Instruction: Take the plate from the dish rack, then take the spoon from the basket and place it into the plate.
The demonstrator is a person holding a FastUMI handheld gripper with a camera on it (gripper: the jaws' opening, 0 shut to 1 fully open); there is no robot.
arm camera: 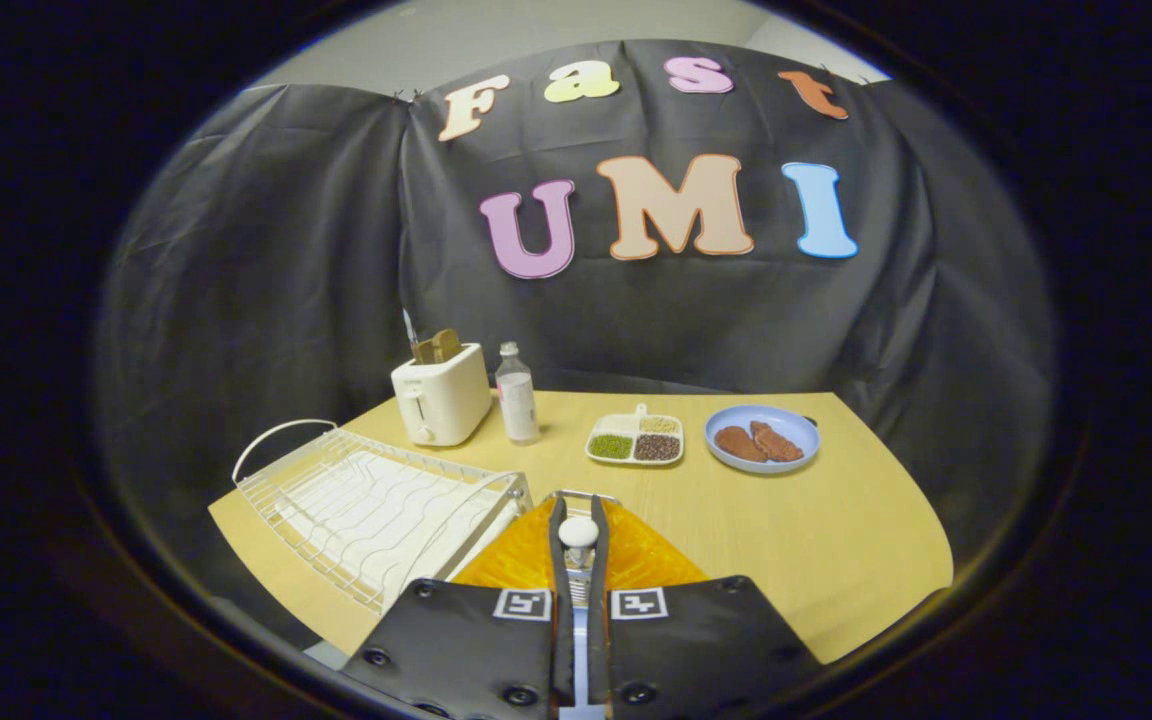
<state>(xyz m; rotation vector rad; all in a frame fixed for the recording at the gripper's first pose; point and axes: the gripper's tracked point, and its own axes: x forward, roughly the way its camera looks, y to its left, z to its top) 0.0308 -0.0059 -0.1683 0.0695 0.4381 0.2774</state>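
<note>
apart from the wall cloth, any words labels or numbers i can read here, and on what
bottle label: print too small and blurred to read
gripper, shut on the spoon: two square coded markers, no words or numbers
toaster: nothing readable
dish rack: nothing readable

white spoon point(578, 535) over orange plate point(521, 555) beside rack point(376, 505).

White wire dish rack point(366, 510), ribbed orange plate point(526, 555), white spoon point(578, 532), blue dish point(762, 437), yellow table point(816, 540)
</note>
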